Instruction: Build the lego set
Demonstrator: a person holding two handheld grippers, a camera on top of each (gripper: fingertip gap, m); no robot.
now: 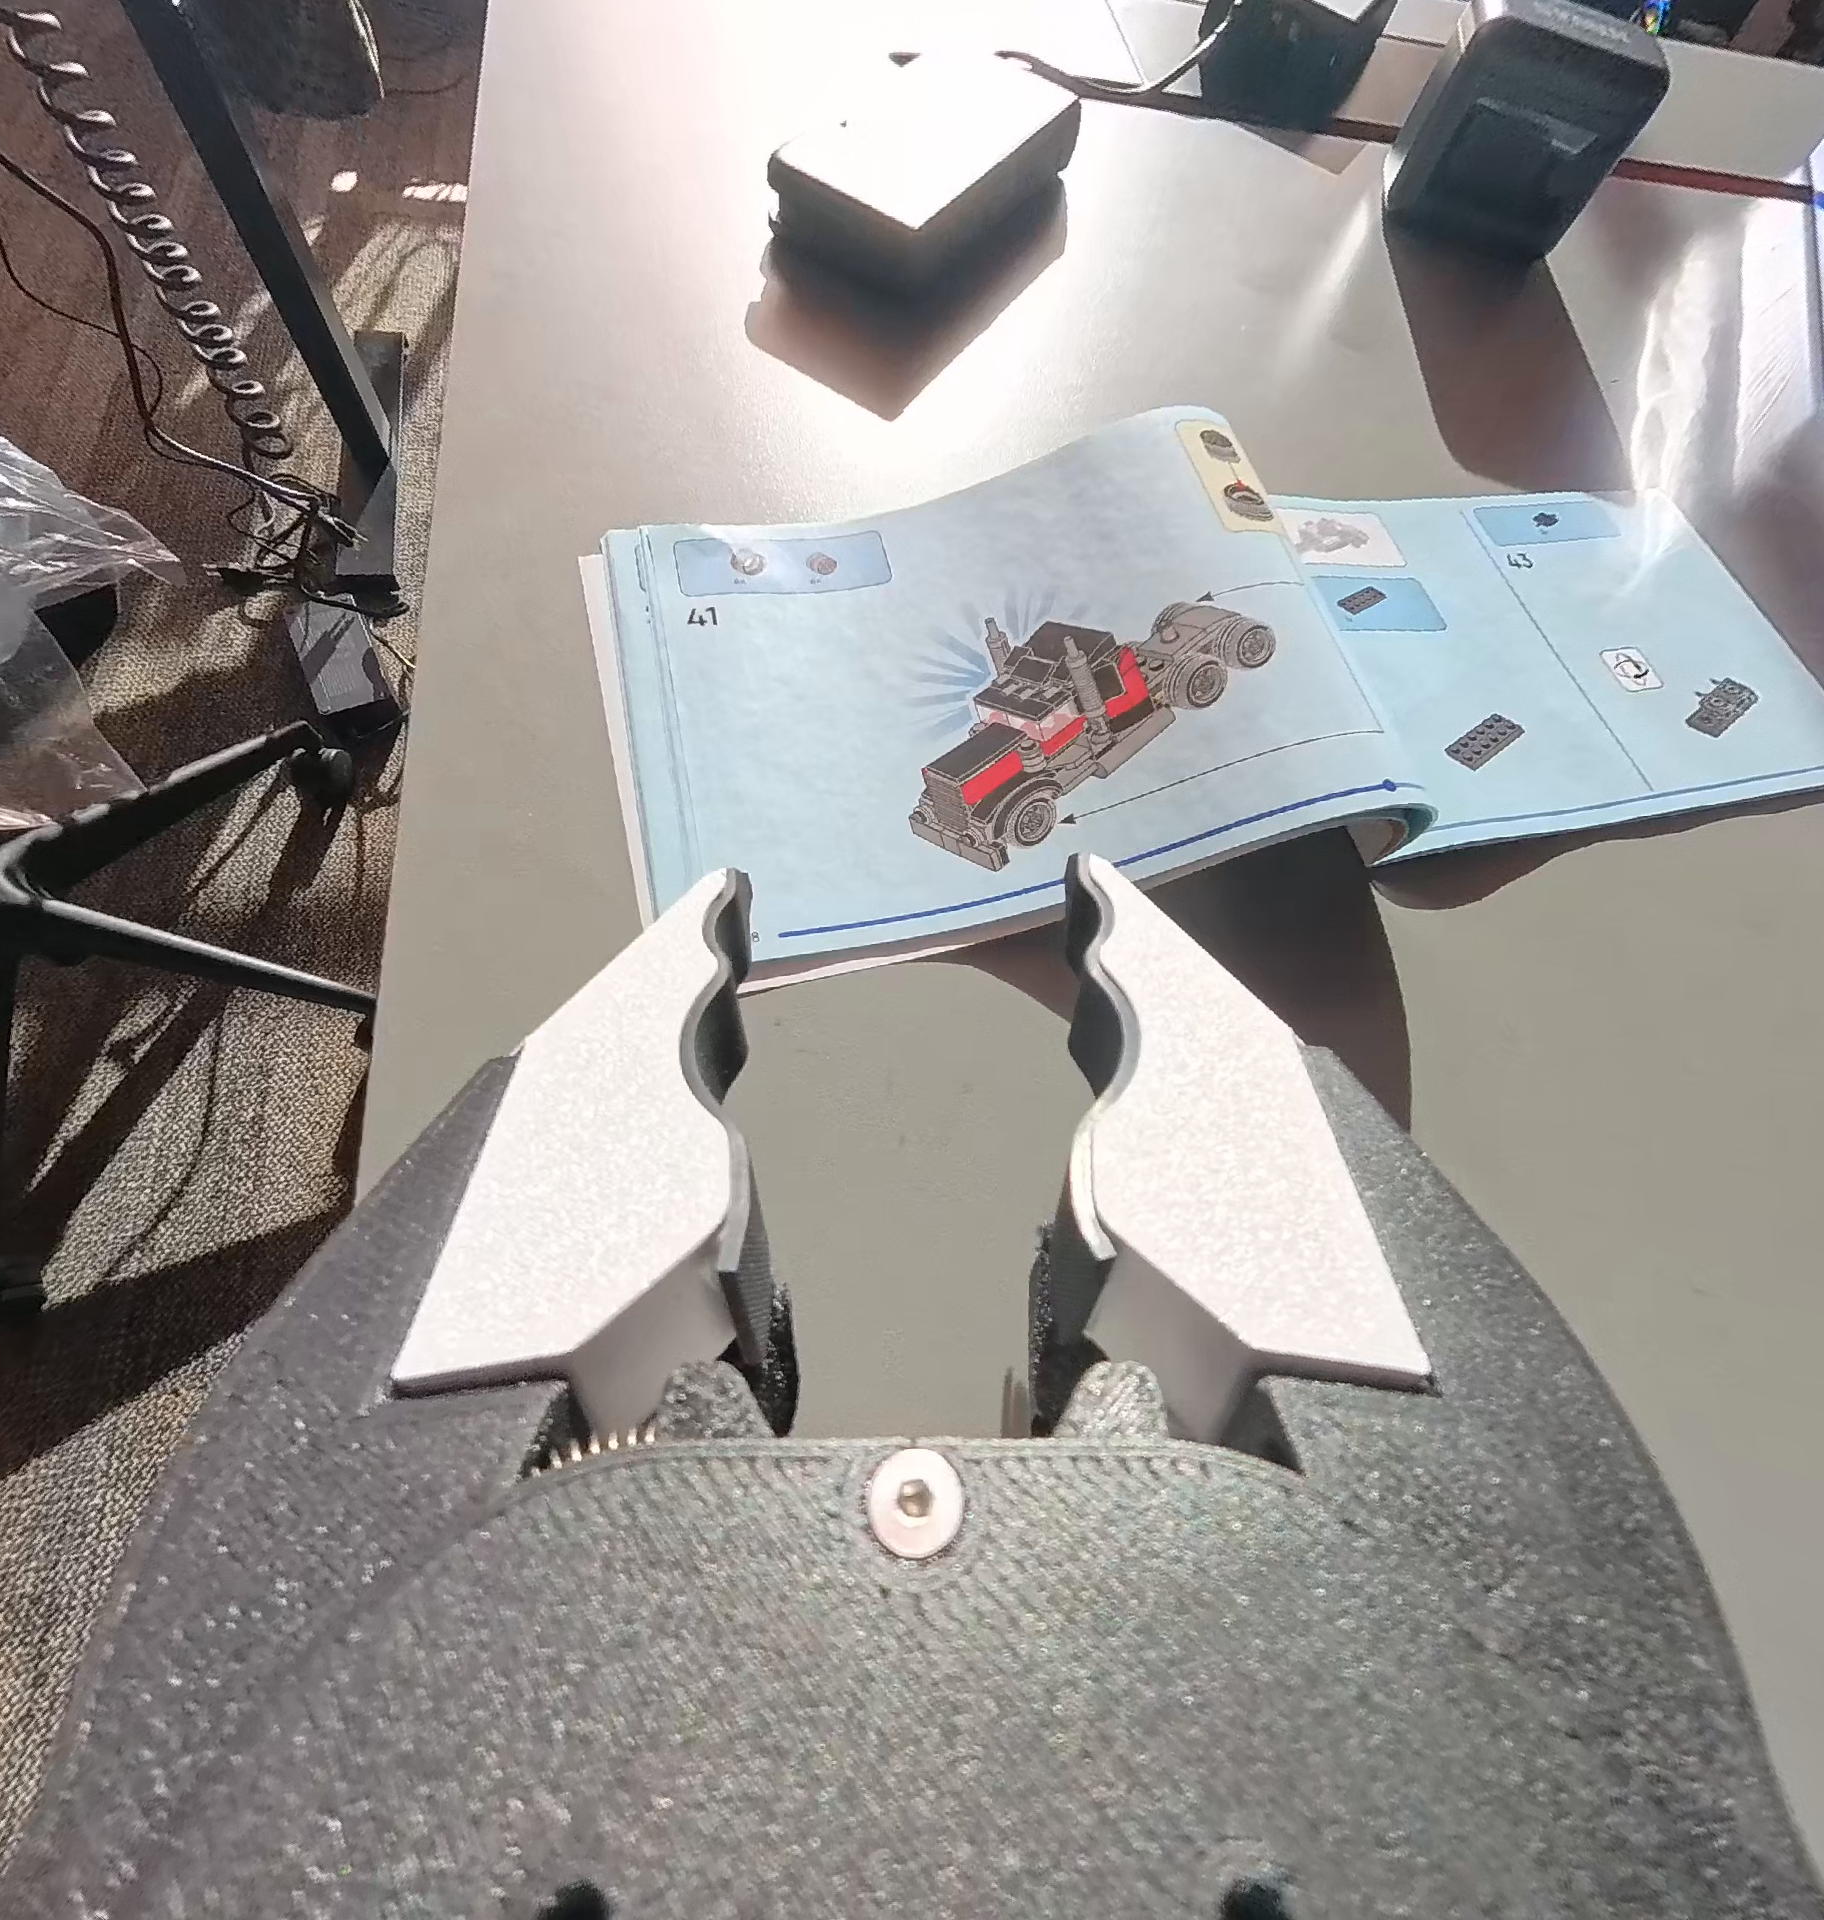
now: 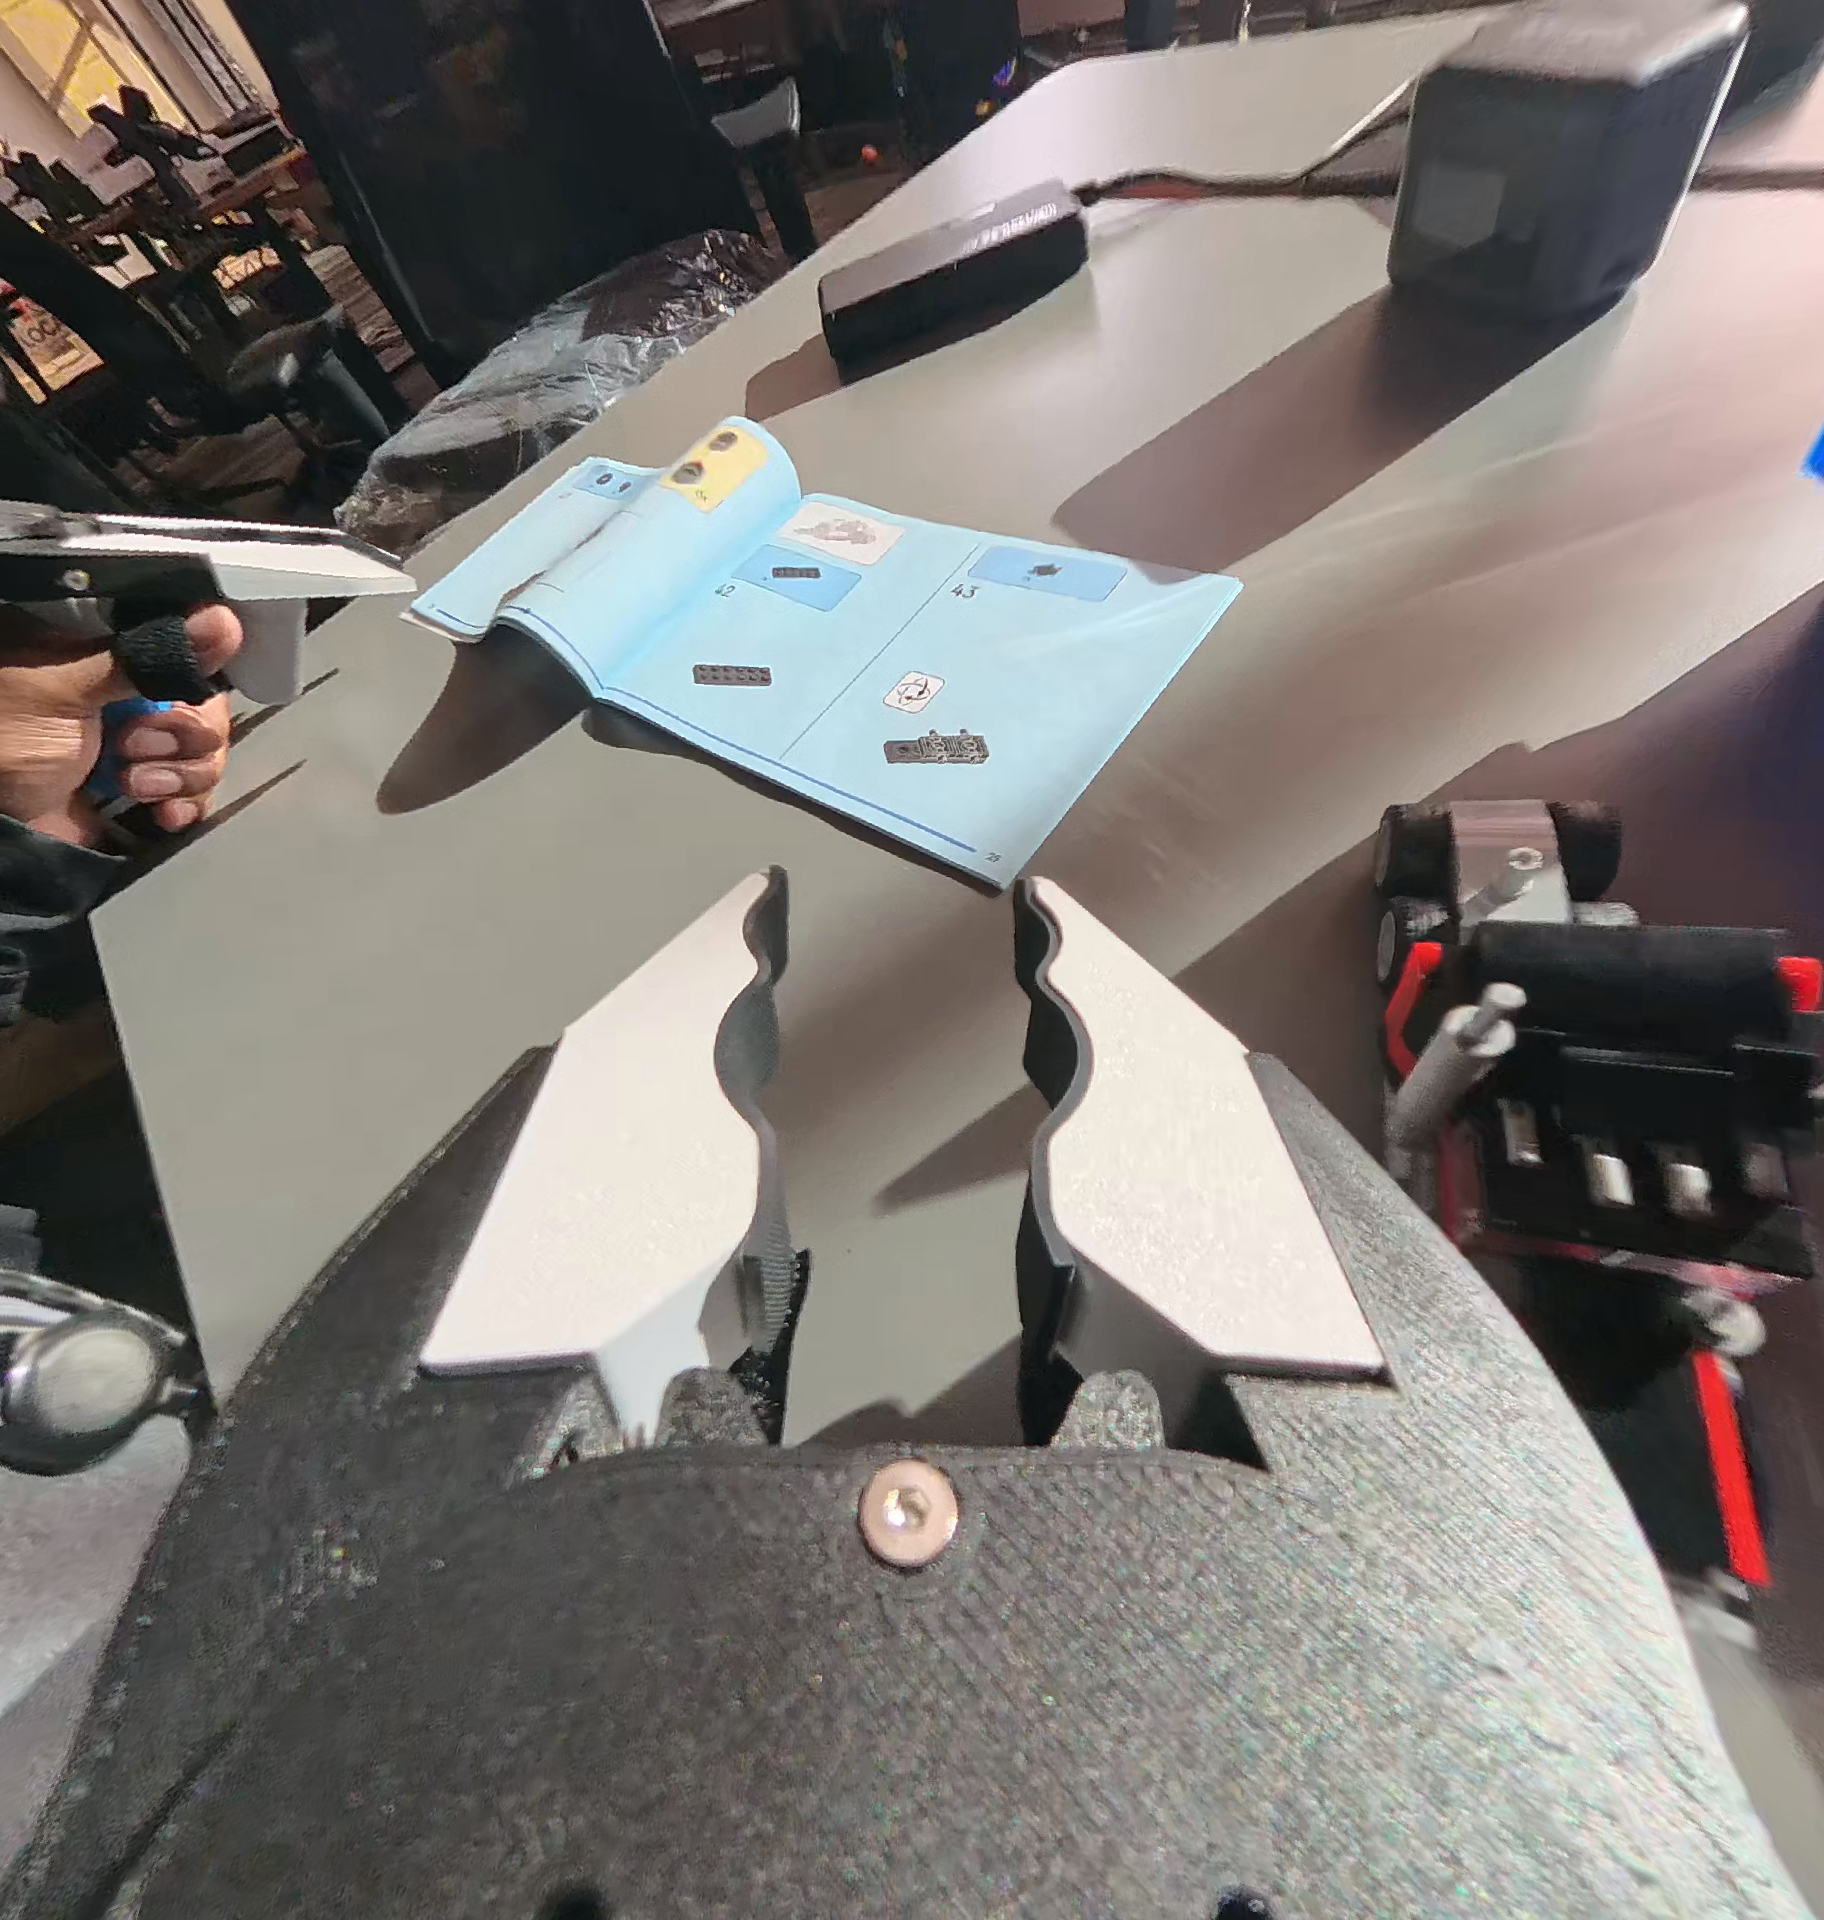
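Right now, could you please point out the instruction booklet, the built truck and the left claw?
instruction booklet [image 1: 939, 665]: left wrist view, on the open left page.
built truck [image 2: 1635, 1049]: right wrist view, on the black cab roof.
left claw [image 1: 908, 904]: left wrist view, midway between its open fingertips.

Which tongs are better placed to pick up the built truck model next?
Probably the right tongs: open and empty, with the black-and-red truck just to their right on the table. The left tongs, also open, face the instruction booklet; no truck in their view.
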